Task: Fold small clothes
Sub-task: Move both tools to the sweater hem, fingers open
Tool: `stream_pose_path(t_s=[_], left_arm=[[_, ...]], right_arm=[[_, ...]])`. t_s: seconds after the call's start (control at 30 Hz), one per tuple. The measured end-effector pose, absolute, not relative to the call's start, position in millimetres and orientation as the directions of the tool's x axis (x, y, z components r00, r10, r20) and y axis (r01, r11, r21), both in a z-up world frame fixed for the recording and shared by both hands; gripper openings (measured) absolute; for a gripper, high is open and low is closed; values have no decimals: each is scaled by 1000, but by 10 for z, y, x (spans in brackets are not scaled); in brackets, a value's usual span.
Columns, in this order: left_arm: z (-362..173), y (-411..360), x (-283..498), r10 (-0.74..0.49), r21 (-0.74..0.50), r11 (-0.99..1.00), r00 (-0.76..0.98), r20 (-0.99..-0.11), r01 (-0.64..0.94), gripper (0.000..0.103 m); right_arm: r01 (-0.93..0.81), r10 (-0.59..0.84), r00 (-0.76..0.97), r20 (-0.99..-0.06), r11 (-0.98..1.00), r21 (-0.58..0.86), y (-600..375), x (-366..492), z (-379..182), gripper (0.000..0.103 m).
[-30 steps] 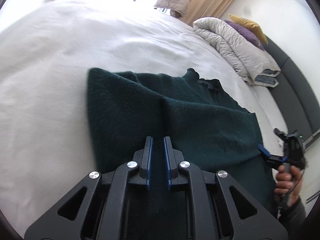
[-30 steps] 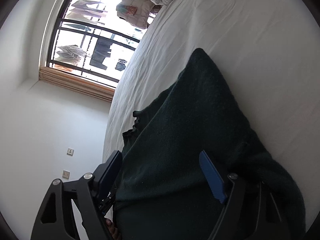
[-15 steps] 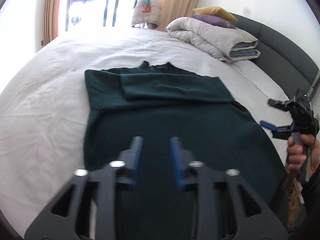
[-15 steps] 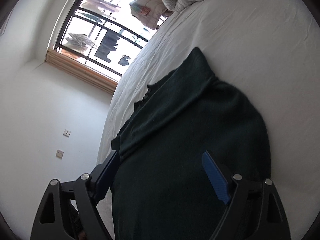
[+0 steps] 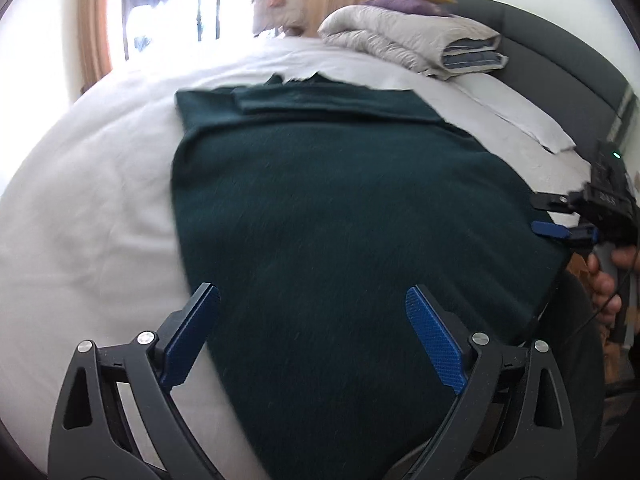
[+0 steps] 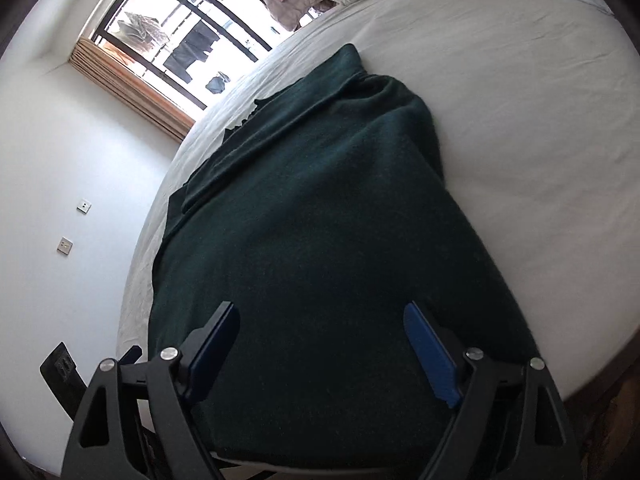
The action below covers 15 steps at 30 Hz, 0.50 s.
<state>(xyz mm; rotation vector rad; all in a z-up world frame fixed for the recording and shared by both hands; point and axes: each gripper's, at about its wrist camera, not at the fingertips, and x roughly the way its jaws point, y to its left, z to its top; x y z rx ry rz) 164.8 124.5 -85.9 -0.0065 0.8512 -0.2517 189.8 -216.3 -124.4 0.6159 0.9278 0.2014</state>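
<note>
A dark green knit sweater (image 5: pixel 340 208) lies flat on the white bed (image 5: pixel 80 208), collar at the far end, a sleeve folded across its upper part. My left gripper (image 5: pixel 312 308) hovers over the sweater's near hem, its jaws opening wide with nothing pinched between them. In the right wrist view the same sweater (image 6: pixel 320 208) stretches away from the right gripper (image 6: pixel 320 324), which stands open above the hem and holds nothing. The right gripper (image 5: pixel 560 216) also shows at the right edge of the left wrist view, held by a hand (image 5: pixel 608 280) beside the sweater's right side.
A folded grey duvet (image 5: pixel 408 40) with purple and yellow pillows lies at the bed's head against a dark headboard (image 5: pixel 560 60). A window (image 6: pixel 192 40) with curtains stands beyond the bed. White wall with sockets (image 6: pixel 64 246) at the left.
The left gripper's jaws went from shut to wide open and let go of the sweater. Both grippers drew back toward the hem, so more of the sweater shows.
</note>
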Motion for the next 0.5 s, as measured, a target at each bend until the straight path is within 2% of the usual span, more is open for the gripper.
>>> stream_pose_path(t_s=[0.23, 0.5], left_arm=[[-939, 1387, 1604, -213, -139, 976, 609, -764, 168, 95], [-853, 1368, 1656, -215, -128, 975, 613, -760, 184, 95]], right_arm=[[101, 328, 585, -742, 878, 468, -2071, 1711, -1126, 86], [81, 307, 616, -725, 891, 446, -1950, 1525, -980, 86]])
